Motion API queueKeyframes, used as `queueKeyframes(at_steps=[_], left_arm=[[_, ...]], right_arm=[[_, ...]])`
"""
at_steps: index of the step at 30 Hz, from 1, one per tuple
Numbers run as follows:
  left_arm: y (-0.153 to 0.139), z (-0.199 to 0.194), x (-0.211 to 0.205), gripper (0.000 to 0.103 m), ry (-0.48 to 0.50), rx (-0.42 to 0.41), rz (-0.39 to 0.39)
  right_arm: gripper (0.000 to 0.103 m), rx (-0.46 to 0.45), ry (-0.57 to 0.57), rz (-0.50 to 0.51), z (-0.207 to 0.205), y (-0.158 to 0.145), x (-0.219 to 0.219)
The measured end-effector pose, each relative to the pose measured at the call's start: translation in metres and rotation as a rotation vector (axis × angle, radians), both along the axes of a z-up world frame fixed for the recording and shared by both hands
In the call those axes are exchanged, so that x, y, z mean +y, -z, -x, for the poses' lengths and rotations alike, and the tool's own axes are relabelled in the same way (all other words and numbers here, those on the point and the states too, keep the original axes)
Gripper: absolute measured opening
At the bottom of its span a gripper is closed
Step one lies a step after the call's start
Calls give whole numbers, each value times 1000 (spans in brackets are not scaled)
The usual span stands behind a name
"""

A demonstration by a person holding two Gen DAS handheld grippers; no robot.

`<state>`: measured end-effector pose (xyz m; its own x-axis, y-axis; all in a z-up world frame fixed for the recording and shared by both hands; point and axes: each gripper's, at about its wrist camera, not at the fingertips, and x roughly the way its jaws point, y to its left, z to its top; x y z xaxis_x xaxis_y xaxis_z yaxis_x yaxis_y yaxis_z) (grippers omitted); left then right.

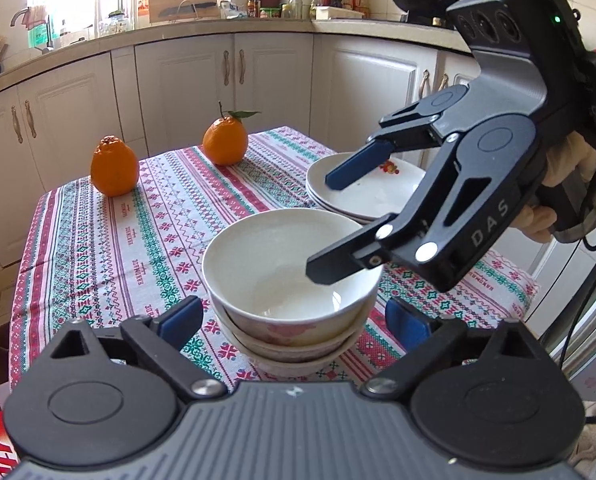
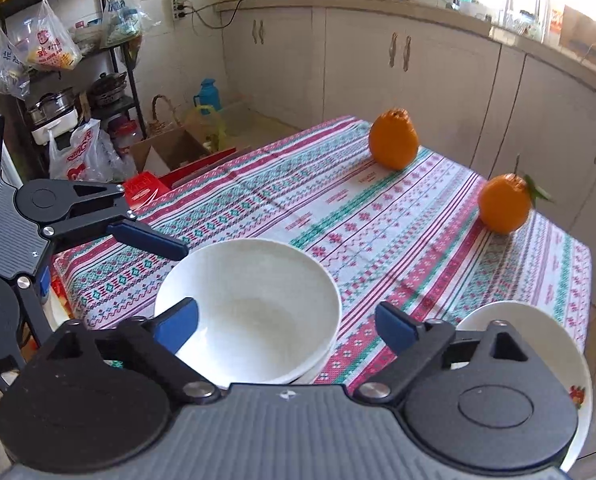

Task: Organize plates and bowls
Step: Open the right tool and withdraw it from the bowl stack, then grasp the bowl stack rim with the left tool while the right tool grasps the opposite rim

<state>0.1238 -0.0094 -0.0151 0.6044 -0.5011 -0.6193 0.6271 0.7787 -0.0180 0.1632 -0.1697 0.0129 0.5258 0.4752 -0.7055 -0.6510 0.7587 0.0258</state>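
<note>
Left wrist: stacked bowls between open jaws (untouched).

A table draped in a patterned tablecloth carried everything. On it sat a stack of bowls, a stack of plates just beside it, and two oranges near the far edge.
</note>
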Motion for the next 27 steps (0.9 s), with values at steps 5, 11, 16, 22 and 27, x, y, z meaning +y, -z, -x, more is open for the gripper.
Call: queueKeyframes(at_steps=[5, 11, 16, 22, 27], left_arm=[[-5, 13, 9, 101, 25, -91, 24], [-5, 10, 22, 101, 41, -46, 27], [8, 3, 28, 101, 23, 9, -33], [25, -1, 25, 101, 52, 43, -98], [34, -6, 18, 101, 98, 54, -134]], right_arm=[[103, -59, -2, -11, 14, -10, -8], [103, -115, -40, 21, 35, -12, -10], [103, -110, -52, 43, 48, -1, -10], [103, -79, -46, 92, 50, 21, -7], [103, -38, -40, 132, 46, 43, -6]])
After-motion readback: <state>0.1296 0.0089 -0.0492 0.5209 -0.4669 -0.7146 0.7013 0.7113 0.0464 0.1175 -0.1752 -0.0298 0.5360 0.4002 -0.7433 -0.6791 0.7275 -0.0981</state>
